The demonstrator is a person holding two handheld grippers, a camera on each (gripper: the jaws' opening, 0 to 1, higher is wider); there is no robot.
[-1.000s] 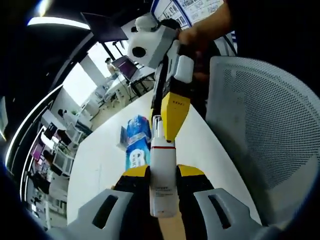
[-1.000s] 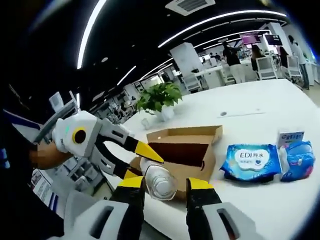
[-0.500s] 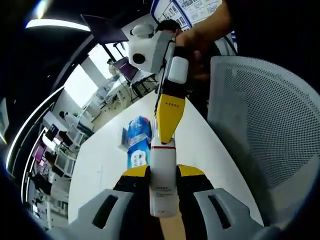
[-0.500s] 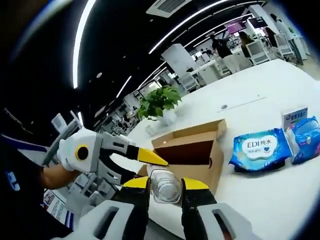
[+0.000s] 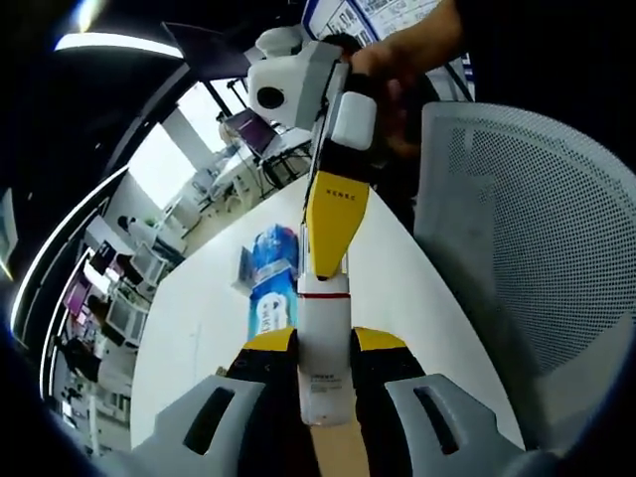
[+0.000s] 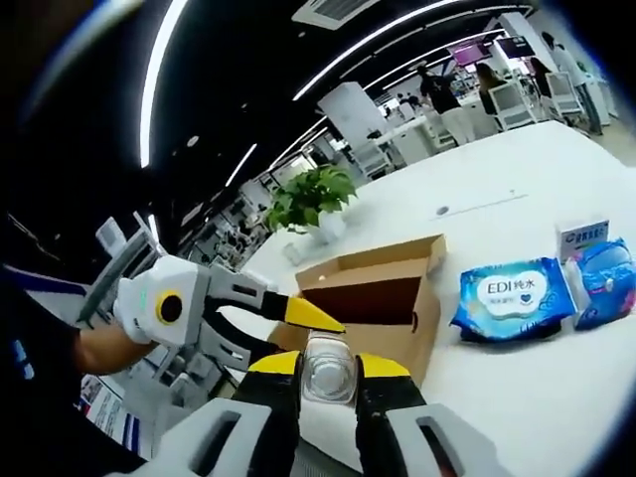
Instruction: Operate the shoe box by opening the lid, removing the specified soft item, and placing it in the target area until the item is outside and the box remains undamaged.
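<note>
A white bottle (image 5: 324, 348) with a red band is held lengthwise between both grippers, above the table. My left gripper (image 5: 324, 341) is shut on its lower body. From above, my right gripper (image 5: 326, 260) clamps the bottle's other end with its yellow fingers (image 5: 334, 221). In the right gripper view, my right gripper (image 6: 328, 364) is shut on the bottle's clear round end (image 6: 328, 376), and the left gripper (image 6: 294, 320) reaches in from the left. Behind stands the brown shoe box (image 6: 378, 303), lid open, its inside dark.
An EDI wipes pack (image 6: 507, 296), a blue pack (image 6: 598, 286) and a small card (image 6: 582, 235) lie on the white table (image 6: 497, 199) right of the box. A potted plant (image 6: 308, 197) stands behind it. A grey mesh chair (image 5: 537, 248) sits at the table's edge. A hand (image 5: 397, 65) holds the right gripper.
My right gripper's jaws have narrowed from a loose straddle to a firm clamp on the bottle's end. Both views shifted slightly; the left gripper keeps its hold.
</note>
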